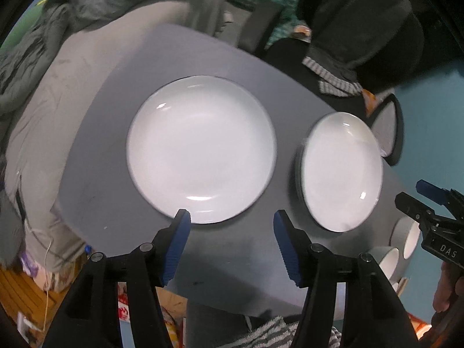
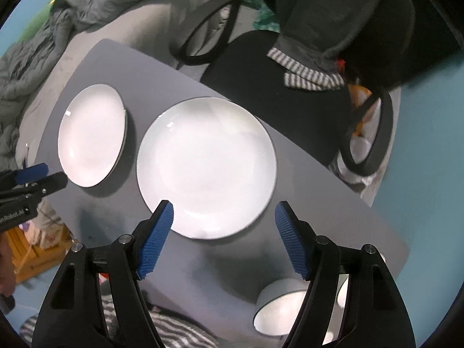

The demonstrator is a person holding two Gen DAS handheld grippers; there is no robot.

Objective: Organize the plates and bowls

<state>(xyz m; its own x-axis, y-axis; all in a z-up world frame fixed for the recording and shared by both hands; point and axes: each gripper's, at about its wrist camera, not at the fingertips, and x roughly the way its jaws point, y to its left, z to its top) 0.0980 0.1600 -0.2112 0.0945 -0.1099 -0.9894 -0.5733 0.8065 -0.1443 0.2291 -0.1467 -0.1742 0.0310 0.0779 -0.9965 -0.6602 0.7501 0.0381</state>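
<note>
Both my grippers gape wide and hold nothing. Ahead of my left gripper (image 1: 232,217), one blue pad tip overlaps the near rim of the left plate (image 1: 200,148); my right gripper (image 2: 224,210) frames the right plate (image 2: 207,168) likewise. Each plate lies flat on the grey table (image 1: 121,92), side by side, apart. Two bowls (image 2: 278,307) sit nearest my right hand, so I judge that gripper takes them.

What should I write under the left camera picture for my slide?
Open left gripper hovers at the near rim of a white plate on the grey table, second plate beside.
</note>
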